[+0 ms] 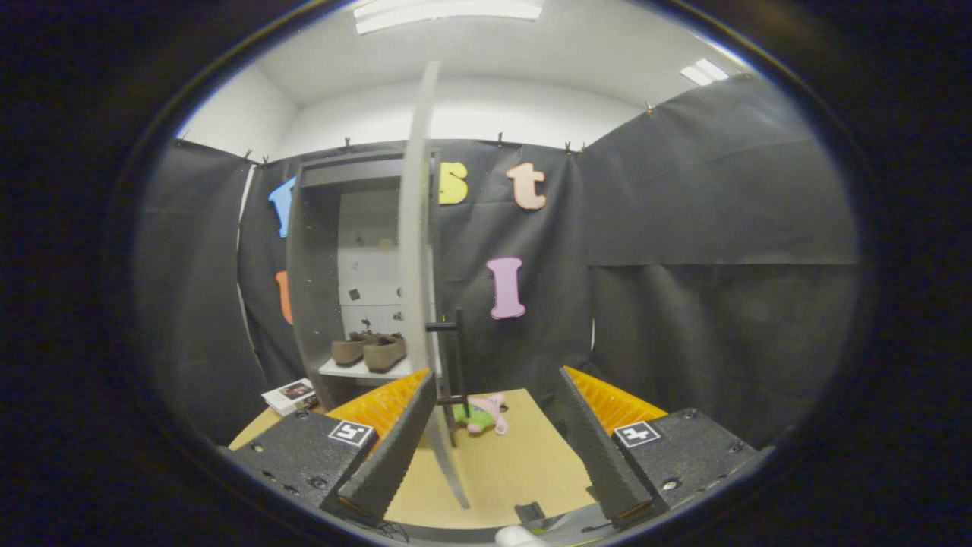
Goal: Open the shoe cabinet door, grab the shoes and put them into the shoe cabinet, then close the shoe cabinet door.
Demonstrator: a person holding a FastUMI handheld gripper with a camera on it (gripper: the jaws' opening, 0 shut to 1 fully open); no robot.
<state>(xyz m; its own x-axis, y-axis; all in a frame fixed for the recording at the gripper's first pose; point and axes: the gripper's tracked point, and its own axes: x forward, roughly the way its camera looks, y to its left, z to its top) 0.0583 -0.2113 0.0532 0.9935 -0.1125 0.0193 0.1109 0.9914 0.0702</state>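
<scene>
The grey shoe cabinet (310, 281) stands open beyond my left finger. Its door (418, 251) is swung out edge-on toward me, with a dark bar handle (458, 357) on its right face. A pair of brown shoes (370, 350) sits side by side on the white shelf (364, 371) inside the cabinet. My gripper (497, 437) is open with nothing between its fingers. The door's lower edge comes down just right of my left finger (395, 448), and the handle is a little ahead, between the fingers.
A small pink and green plush toy (484, 414) lies on the tan table (524, 456) just beyond the door handle. A small booklet (289, 395) rests at the table's left corner beside the cabinet. A small dark object (529, 511) lies near the front edge.
</scene>
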